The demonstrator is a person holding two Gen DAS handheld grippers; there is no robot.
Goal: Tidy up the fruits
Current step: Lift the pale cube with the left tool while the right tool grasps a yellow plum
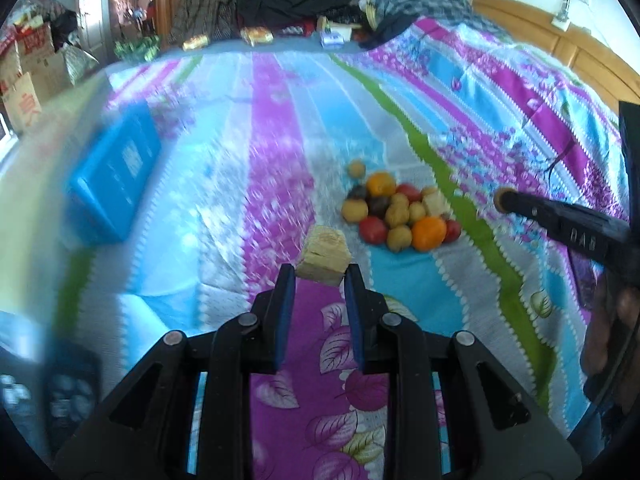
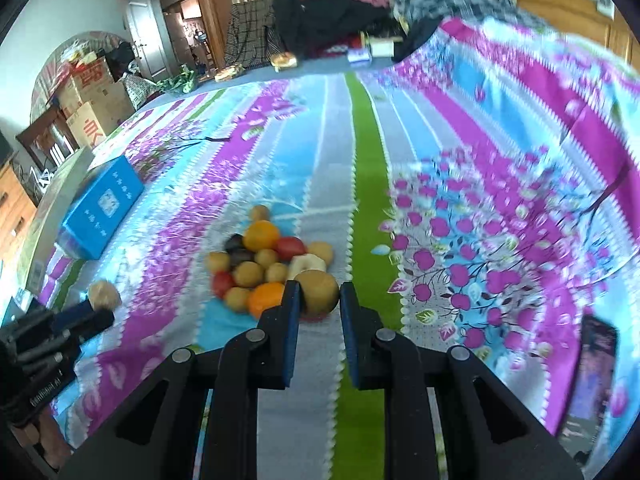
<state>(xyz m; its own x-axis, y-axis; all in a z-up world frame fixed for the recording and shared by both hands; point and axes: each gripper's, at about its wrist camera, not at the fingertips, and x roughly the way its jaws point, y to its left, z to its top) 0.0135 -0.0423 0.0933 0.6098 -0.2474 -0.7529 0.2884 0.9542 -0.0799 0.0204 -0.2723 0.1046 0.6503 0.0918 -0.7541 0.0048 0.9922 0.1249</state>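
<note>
A pile of small toy fruits (image 1: pixel 396 212) lies on the striped floral bedsheet (image 1: pixel 276 152): oranges, red ones, yellow-brown round ones and dark ones. My left gripper (image 1: pixel 320 276) is shut on a pale yellow blocky fruit piece (image 1: pixel 325 257), lifted just left of the pile. In the right wrist view my right gripper (image 2: pixel 320 296) is shut on a round brown-green fruit (image 2: pixel 318 291) at the near edge of the pile (image 2: pixel 264 264). The left gripper (image 2: pixel 100 312) shows at the left with its pale piece (image 2: pixel 104 294). The right gripper (image 1: pixel 505 201) reaches in from the right.
A blue box (image 1: pixel 116 176) (image 2: pixel 104 208) lies on the bed's left side. Clothes and small packets (image 1: pixel 304 4) are heaped at the far end. A wooden headboard (image 1: pixel 560 36) runs along the right. A dark flat device (image 2: pixel 596 372) lies at the near right.
</note>
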